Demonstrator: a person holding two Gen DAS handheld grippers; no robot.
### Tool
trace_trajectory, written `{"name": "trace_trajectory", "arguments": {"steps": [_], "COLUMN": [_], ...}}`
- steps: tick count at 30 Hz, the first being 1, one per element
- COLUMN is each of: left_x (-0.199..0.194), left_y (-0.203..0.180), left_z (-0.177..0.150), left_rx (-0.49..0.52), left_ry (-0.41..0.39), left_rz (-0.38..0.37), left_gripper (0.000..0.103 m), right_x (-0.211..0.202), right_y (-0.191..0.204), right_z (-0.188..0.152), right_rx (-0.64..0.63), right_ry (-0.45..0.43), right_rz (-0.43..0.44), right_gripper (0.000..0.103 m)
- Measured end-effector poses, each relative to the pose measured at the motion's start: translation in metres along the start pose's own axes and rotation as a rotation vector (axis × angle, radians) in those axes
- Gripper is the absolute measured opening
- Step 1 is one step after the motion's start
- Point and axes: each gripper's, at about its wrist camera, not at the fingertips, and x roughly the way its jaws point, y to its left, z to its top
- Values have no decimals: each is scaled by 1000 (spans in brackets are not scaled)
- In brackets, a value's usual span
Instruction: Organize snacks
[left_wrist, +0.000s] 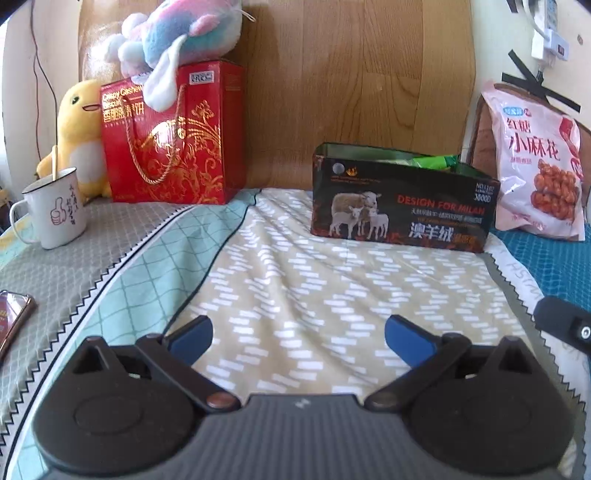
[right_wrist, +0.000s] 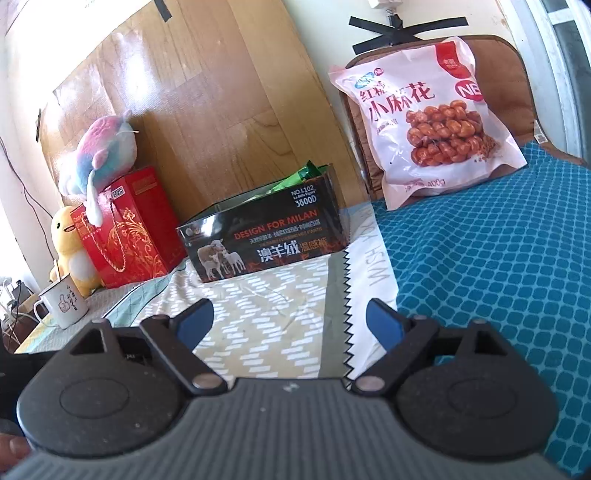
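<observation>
The bed (left_wrist: 332, 288), spread with a beige cloth of white dashes, a pale green checked cloth and a teal patterned cover (right_wrist: 498, 258), fills the lower half of both views. Behind it a wood-grain headboard panel (left_wrist: 351, 81) takes the upper middle of the left wrist view.

At the upper left of that view stands a red cardboard gift box with gold scrollwork and a rope handle (left_wrist: 173, 147), with a pastel pink-and-blue plush toy (left_wrist: 177, 37) on top and a yellow plush duck (left_wrist: 77, 133) just beside it on the left.

At the right edge a pink plastic bag of fried dough twists (left_wrist: 535, 162) leans upright against a brown cushion (right_wrist: 509, 74).

The task's container, a black open-topped cardboard box printed with sheep (left_wrist: 399, 206), sits right of centre near the headboard; green snack packets (left_wrist: 432, 161) show inside it, poking above its rim in the right wrist view.

At the left edge is a white enamel mug with a thumbs-up drawing (left_wrist: 55, 206), a stick standing in it, and a phone (left_wrist: 13, 317) lies at the lower left.

The left gripper (left_wrist: 299, 334) hovers over the beige cloth, its blue-padded jaws spread wide with nothing between them. The right gripper (right_wrist: 290, 321) is likewise spread wide and empty.
</observation>
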Motion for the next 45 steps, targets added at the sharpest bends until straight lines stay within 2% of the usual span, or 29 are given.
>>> {"name": "trace_trajectory", "arguments": {"steps": [6,16,45], "left_x": [1,-8,-14], "left_y": [1,-8,-5], "left_z": [-1,-2,-5], "left_rx": [-1,67,70], "left_ry": [7,-49,-78], "left_rz": [25,72,21], "left_gripper": [103,103,103], "right_x": [1,2,4], "right_y": [1,1,0], "right_z": [0,0,-1], "right_rx": [-2,1,2], "right_ry": [2,8,6], "right_rz": [2,1,1], "right_gripper": [91,92,92]}}
